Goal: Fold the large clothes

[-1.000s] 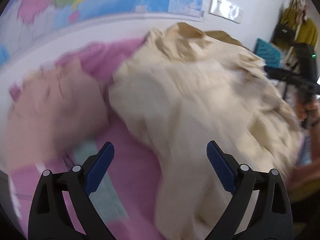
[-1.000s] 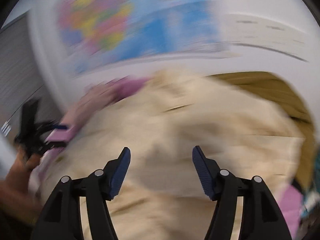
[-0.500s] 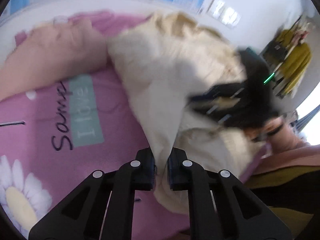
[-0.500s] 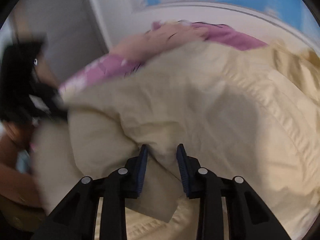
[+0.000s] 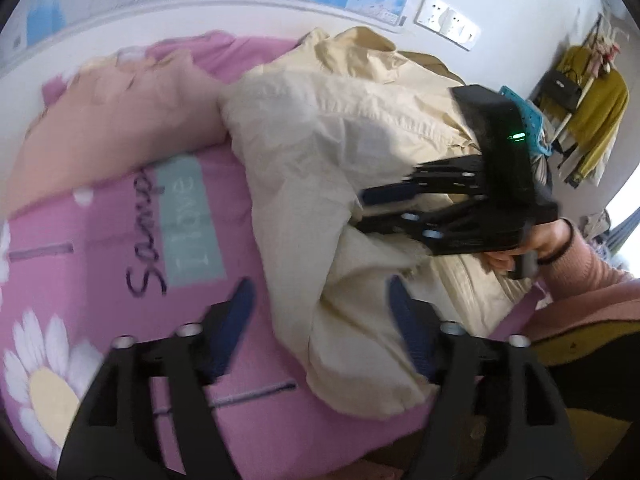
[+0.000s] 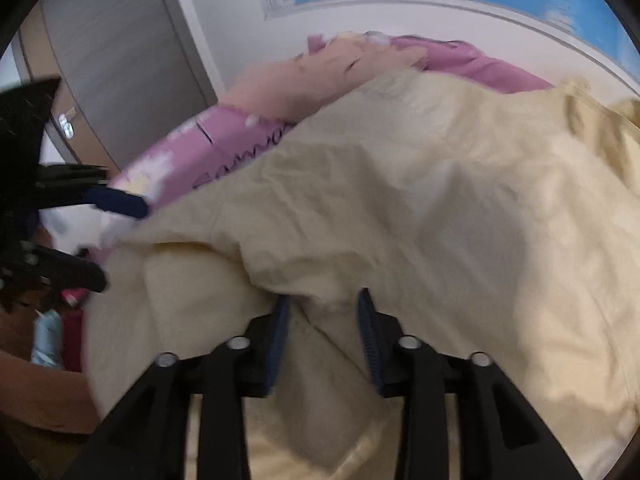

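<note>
Had pinched the cream jacket (image 5: pixel 344 152) half a second before; left claw (image 5: pixel 320 308) and right claw (image 6: pixel 324 320) opening now, cloth loose between. Lay on pink bed (image 5: pixel 100 280). Soft, light, floppy; best grabbed by hem.

The left tool (image 5: pixel 320 320) is opening over the cream garment (image 5: pixel 340 152), its hem apparently between the jaws untouched.

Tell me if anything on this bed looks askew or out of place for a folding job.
The cream garment is not laid flat: it lies bunched and creased in a heap on the pink bedspread, one end trailing toward the near edge. Both the left gripper and right gripper are opening over it. Nothing looks torn or spilled.
</note>
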A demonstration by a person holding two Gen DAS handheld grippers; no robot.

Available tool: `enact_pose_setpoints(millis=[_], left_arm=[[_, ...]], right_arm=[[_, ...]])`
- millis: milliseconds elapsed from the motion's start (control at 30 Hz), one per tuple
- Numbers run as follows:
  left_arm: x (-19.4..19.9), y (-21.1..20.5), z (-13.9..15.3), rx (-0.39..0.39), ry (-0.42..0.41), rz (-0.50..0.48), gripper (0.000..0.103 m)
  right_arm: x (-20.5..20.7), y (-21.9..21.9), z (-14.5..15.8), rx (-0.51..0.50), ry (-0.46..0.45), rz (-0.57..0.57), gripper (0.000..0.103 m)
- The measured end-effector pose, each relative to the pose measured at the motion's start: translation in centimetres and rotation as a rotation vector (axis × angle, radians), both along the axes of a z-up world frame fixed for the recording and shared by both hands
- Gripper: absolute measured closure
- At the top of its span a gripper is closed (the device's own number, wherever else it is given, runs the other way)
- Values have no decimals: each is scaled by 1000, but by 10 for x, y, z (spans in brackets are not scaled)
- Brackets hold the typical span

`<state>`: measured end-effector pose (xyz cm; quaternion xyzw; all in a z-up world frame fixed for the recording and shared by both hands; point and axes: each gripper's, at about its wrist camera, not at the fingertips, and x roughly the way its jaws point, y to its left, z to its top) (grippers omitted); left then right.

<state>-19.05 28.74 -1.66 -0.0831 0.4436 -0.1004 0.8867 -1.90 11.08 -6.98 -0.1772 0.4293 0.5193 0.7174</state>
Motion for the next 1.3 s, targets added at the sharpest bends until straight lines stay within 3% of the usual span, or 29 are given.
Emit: enact_pose_setpoints(millis=[67,133,233,300,400,433,467,567,700,733,833,900,1033,1233,1300], left_arm=[[10,-11,8,63,-26,-20,21],[21,-20,12,112,-39,-31,21],[50,-29,12,179,-39,-23,21],[68,-33,7,209,-25,-13,21],[101,-39,-13,319,38,33,24],[109,-38,-18,331,62,48,30],[120,-34,-27,319,100,65,32],[130,-20,-36,323,112,120,32],[129,7,-44,311,136,215,33],[127,16,-45,301,141,245,33],[123,32,-45,219,156,274,32],[122,33,-40,190,143,269,33],[114,18,-17,227,43,184,16],[119,-3,6,269,-86,115,17],[134,-14,3,320,-80,103,27]], right_arm=[[7,-30,22,60,-42,-57,39],[15,-68,42,95,-85,-141,39],[39,-139,65,112,-174,-371,29],[60,-180,65,83,-186,-512,19],[88,-214,44,-14,-122,-608,18],[94,-218,37,-33,-100,-615,18],[100,-219,28,-31,-57,-599,24],[105,-203,21,-43,-50,-553,84],[105,-177,56,45,-129,-473,88],[107,-174,61,59,-138,-475,96],[129,-166,54,18,-150,-503,99],[142,-170,39,-15,-106,-534,99],[144,-179,29,-9,-86,-563,99],[145,-194,30,7,-79,-610,99],[148,-193,28,2,-81,-616,97]])
